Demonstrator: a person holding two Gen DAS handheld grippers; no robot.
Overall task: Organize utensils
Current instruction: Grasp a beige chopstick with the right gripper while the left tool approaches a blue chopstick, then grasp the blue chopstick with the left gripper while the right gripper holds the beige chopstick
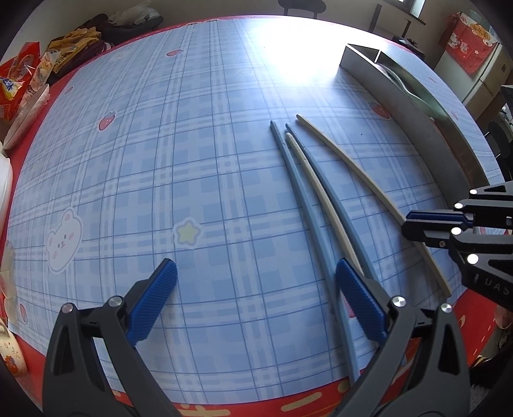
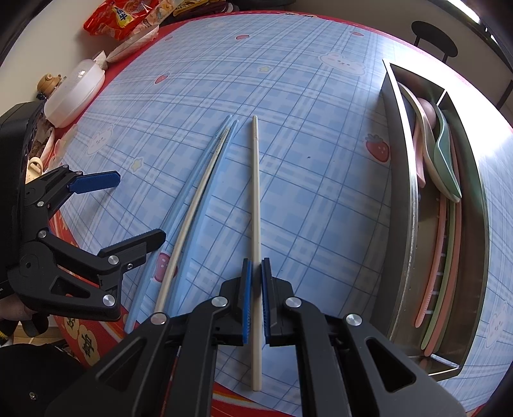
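Note:
Several chopsticks lie on the blue plaid tablecloth. A cream chopstick (image 2: 255, 192) lies apart on the right, and my right gripper (image 2: 256, 276) is shut on it near its thick end. The same chopstick shows in the left wrist view (image 1: 346, 160). Two blue chopsticks (image 1: 307, 199) and a second cream chopstick (image 1: 315, 179) lie bunched to its left. My left gripper (image 1: 256, 272) is open and empty, its right finger (image 1: 359, 301) over the blue chopsticks' thick ends. A metal tray (image 2: 404, 199) at the right holds spoons (image 2: 439, 150) and pink and green chopsticks (image 2: 441, 256).
Snack bags (image 2: 125, 16) and a white lidded container (image 2: 75, 93) sit along the table's far left edge. The red table border (image 1: 224, 407) marks the near edge. A chair (image 2: 434, 41) stands beyond the far side.

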